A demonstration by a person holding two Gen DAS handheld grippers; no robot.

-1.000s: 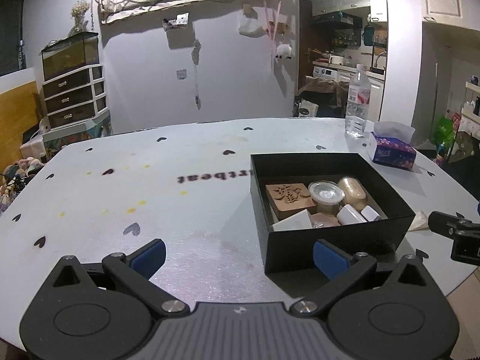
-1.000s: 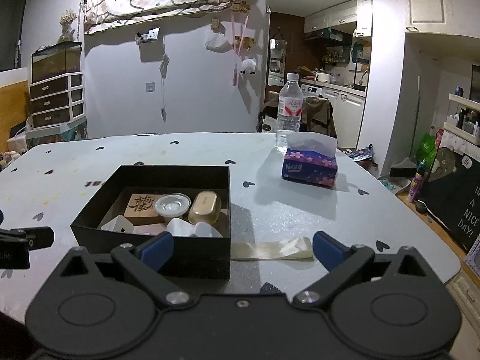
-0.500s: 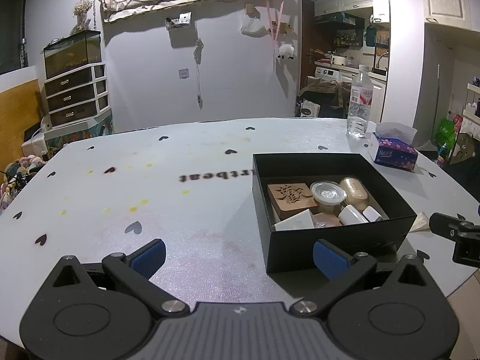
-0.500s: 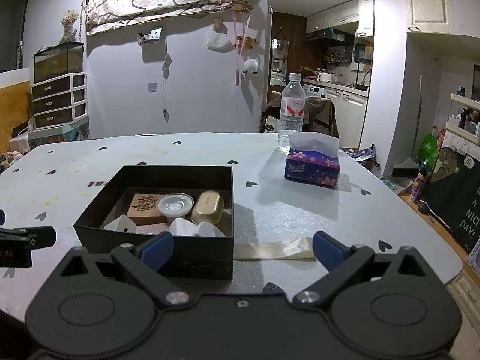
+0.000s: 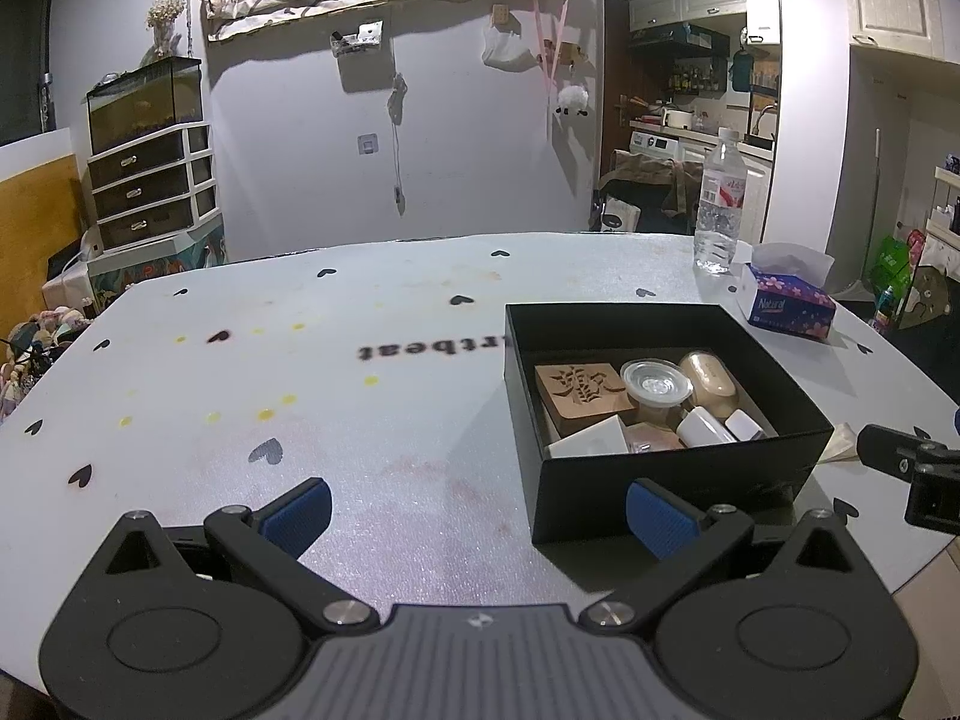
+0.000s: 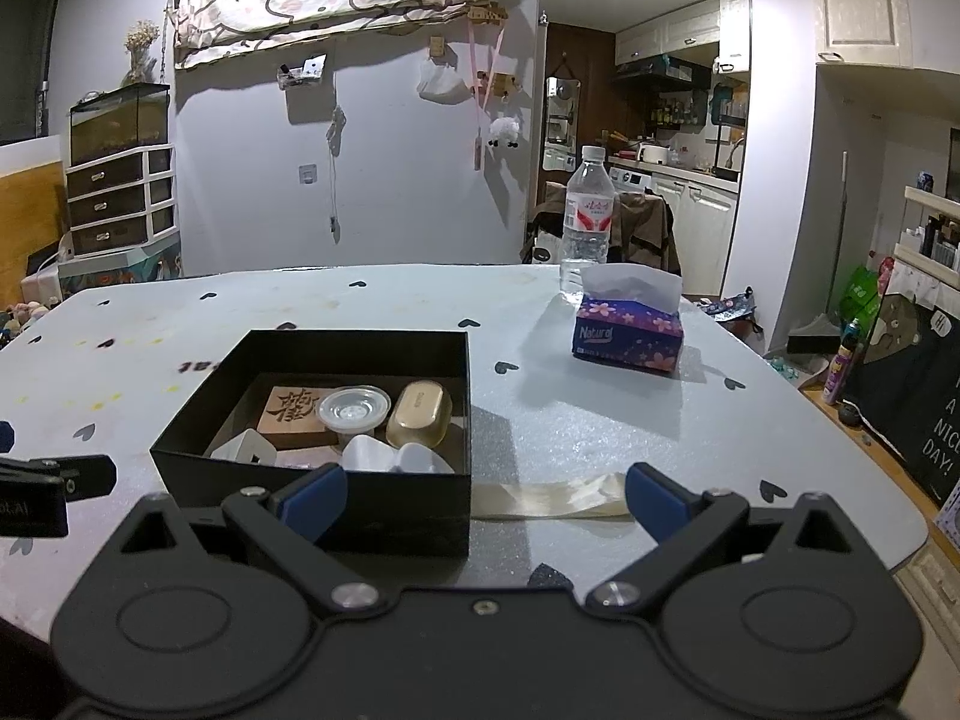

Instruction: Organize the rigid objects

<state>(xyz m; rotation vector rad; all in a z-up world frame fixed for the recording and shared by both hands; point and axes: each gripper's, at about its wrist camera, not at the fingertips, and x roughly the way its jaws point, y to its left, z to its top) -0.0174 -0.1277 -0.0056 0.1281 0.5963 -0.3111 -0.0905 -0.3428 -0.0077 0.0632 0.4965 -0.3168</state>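
A black open box (image 5: 672, 483) (image 6: 312, 495) sits on the table and holds a carved wooden block (image 5: 581, 393) (image 6: 294, 411), a clear lidded cup (image 5: 655, 384) (image 6: 353, 409), a gold case (image 5: 711, 375) (image 6: 420, 414) and several white pieces (image 5: 708, 429) (image 6: 390, 456). My left gripper (image 5: 477, 510) is open and empty, low over the near table edge left of the box. My right gripper (image 6: 486, 495) is open and empty, just behind the box's near right corner. A cream ribbon (image 6: 549, 501) lies on the table right of the box.
A purple tissue box (image 6: 627, 336) (image 5: 786, 303) and a water bottle (image 6: 588, 219) (image 5: 719, 204) stand at the far right of the table (image 5: 360, 360). The table's right edge drops to the floor, with a drawer unit (image 5: 153, 189) by the far wall.
Both grippers have risen and drawn back slightly, so the box looks a little lower and farther in view. Nothing was taken hold of or let go.
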